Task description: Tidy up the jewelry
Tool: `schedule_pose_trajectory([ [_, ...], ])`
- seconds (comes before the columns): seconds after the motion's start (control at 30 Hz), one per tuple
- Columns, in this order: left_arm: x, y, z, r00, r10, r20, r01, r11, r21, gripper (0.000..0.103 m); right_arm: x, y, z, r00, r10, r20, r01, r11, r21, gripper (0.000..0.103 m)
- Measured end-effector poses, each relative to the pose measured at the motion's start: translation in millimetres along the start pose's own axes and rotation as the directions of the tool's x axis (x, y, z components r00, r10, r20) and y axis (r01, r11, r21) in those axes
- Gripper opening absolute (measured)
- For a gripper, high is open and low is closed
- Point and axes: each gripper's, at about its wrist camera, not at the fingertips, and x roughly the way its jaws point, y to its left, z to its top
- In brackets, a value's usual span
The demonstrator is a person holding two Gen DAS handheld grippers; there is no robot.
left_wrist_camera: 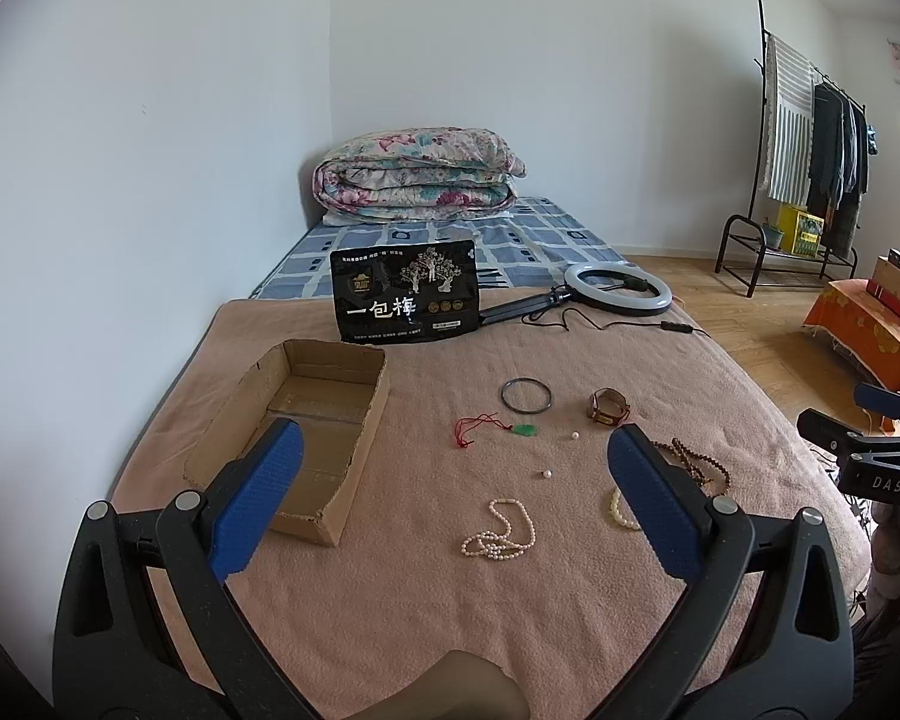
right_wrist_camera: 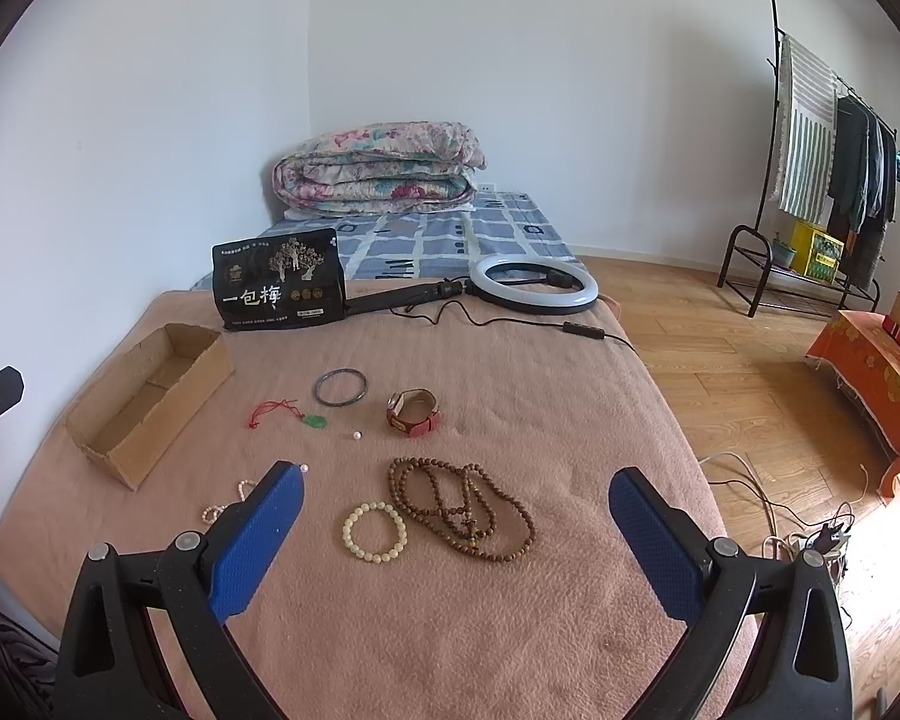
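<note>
Both grippers hovered with jaws spread wide and empty above the pink blanket. The pearl necklace lay heaped just ahead of the left gripper, slightly right of its centreline, with the empty cardboard box to its left, long axis running near to far. The cream bead bracelet and the wooden bead strand lay between the fingers of the right gripper, so each arm likely served its own side.
</note>
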Motion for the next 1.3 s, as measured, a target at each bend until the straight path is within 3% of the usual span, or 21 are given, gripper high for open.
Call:
schedule_pose_trajectory([
  [1.3,1,7,-4,1.0,0.014,-0.019,-0.014,1.0,-0.005,0.103,16,1,-1,0.998,-0.017,-0.06,0.017,1.0,0.001,0.103],
])
